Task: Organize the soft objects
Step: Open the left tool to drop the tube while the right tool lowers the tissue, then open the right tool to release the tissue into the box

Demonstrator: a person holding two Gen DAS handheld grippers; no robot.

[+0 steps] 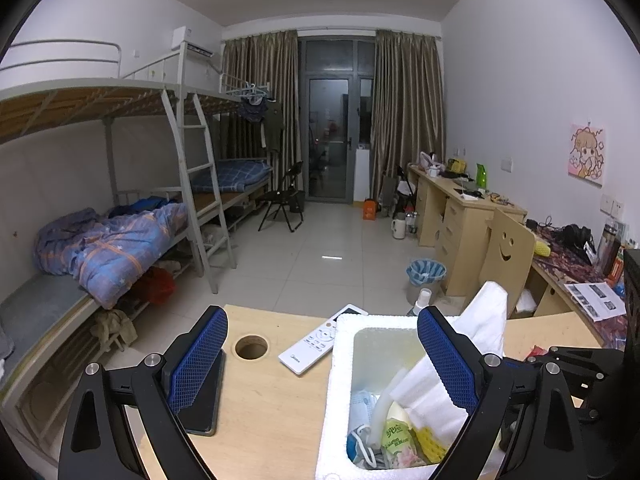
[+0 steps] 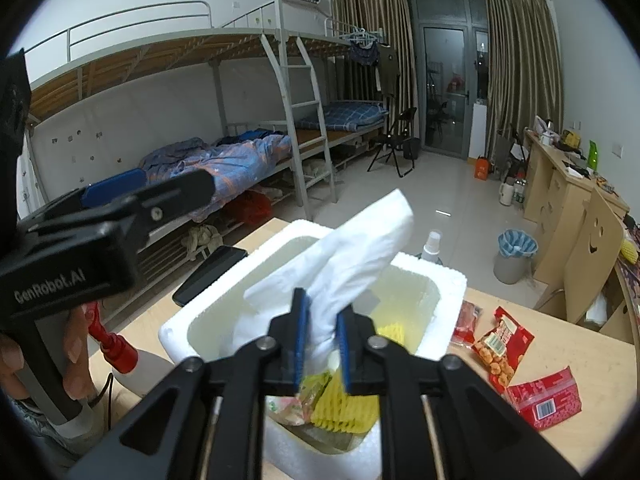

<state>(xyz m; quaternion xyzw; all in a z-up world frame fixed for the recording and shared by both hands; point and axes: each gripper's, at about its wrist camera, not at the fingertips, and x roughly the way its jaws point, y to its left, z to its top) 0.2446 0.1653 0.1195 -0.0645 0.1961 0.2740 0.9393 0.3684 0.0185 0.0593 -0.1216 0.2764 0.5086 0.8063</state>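
Observation:
A white foam box [image 1: 340, 380] stands on the wooden table. A white foam sheet [image 2: 360, 248] sticks up out of the box [image 2: 176, 328]. My right gripper [image 2: 323, 344] has its jaws slightly apart around the sheet's lower part, and the sheet fills the gap. In the box lie a yellow foam net [image 2: 344, 404], a green tissue pack [image 1: 396, 440] and a face mask [image 1: 360, 440]. My left gripper [image 1: 320, 320] is wide open and holds nothing. Its right finger hangs over the box beside the sheet [image 1: 488, 320].
A white remote [image 1: 316, 344], a dark phone [image 1: 208, 392] and a cable hole [image 1: 251, 347] are left of the box. Red snack packets [image 2: 502, 344] lie to its right, a spray bottle [image 2: 432, 246] behind it. A hand [image 2: 76, 360] holds the left gripper.

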